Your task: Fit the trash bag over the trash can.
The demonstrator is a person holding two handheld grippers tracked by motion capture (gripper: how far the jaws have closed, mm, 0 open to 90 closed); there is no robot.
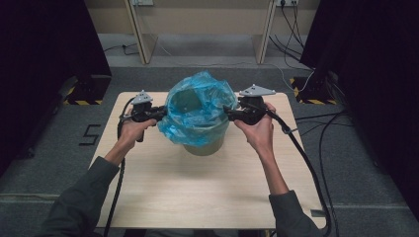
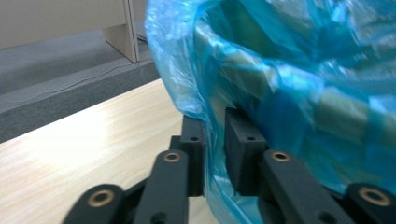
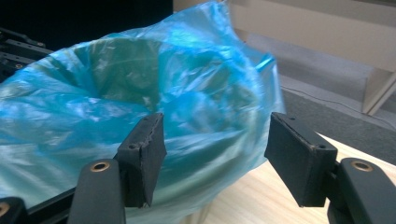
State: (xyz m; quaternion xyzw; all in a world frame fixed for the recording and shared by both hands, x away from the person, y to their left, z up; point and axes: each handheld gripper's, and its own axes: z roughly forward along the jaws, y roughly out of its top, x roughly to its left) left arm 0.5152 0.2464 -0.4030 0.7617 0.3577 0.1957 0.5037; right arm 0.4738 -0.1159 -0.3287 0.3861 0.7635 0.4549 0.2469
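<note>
Blue bag (image 2: 299, 93) between claw (image 2: 215, 154) jaws

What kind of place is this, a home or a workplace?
Probably a lab or a recording studio, not a home. A small wooden table stands on grey carpet between black curtains, loose cables run over the floor, and hazard-striped stand bases sit at both sides.

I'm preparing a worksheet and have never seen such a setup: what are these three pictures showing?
A person at a wooden table holds a hand-held gripper in each hand. One picture looks down from above; the other two come from cameras riding on each tool, looking along its black jaws. On the table stands a small bin lined with a blue plastic bag. The left hand-held gripper has the bag's film between its nearly closed jaws. The right hand-held gripper stands open beside the bag, holding nothing.
</note>
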